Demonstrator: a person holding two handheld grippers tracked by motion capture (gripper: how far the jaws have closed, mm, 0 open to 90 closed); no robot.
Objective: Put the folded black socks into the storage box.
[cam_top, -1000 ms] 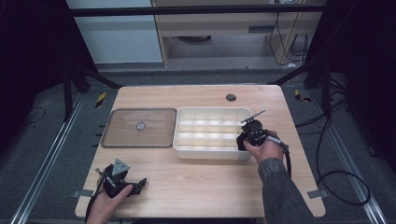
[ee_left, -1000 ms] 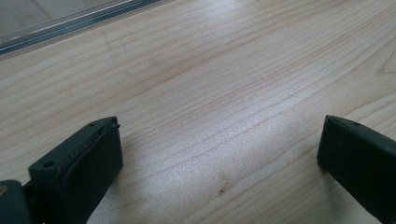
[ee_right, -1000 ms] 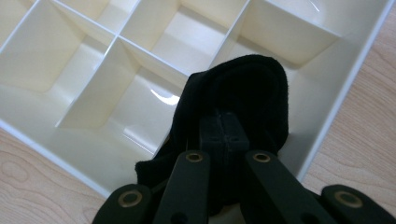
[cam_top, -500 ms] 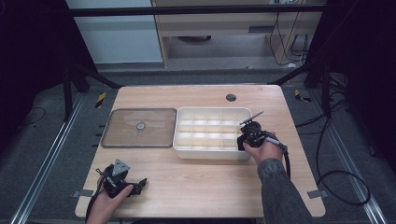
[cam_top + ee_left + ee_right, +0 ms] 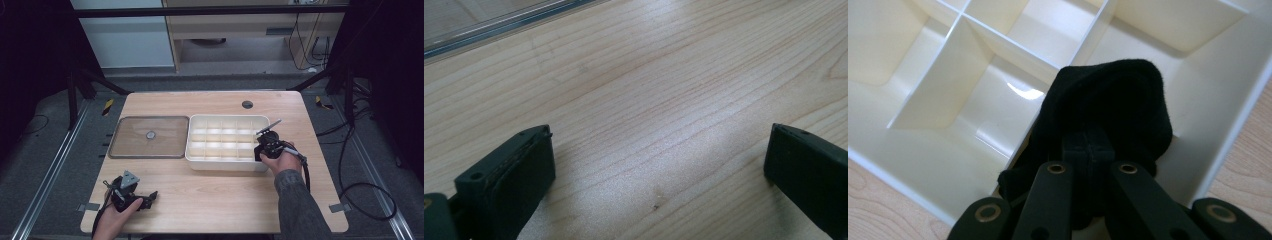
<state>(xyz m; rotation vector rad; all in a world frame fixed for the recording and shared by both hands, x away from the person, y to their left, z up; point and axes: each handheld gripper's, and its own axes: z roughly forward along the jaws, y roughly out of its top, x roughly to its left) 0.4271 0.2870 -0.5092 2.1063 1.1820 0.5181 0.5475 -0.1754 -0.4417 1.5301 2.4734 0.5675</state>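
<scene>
The right gripper [image 5: 1088, 150] has its jaws pressed together on a black piece of cloth [image 5: 1108, 105], something soft like a sock or small rag; which one I cannot tell. The cloth bunches up over and beyond the jaw tips, with a fold trailing down along the near left side of the jaws. It hangs over the corner compartment of the cream divided tray [image 5: 938, 165], close to the tray's outer wall and above one of the thin dividers. From overhead, the right gripper [image 5: 266, 145] sits at the tray's right near corner, the hand [image 5: 278, 161] just outside the rim of the tray [image 5: 225, 165]. The bundle is too crumpled to give a clear long axis or direction.

The left gripper [image 5: 145, 199] rests low near the front left of the wooden table [image 5: 215, 200], held by the other hand [image 5: 117, 216]. Its jaws are spread wide over bare wood, gripping nothing.

Left of the tray lies a flat clear lid [image 5: 150, 136] with a small round knob [image 5: 150, 134].
</scene>
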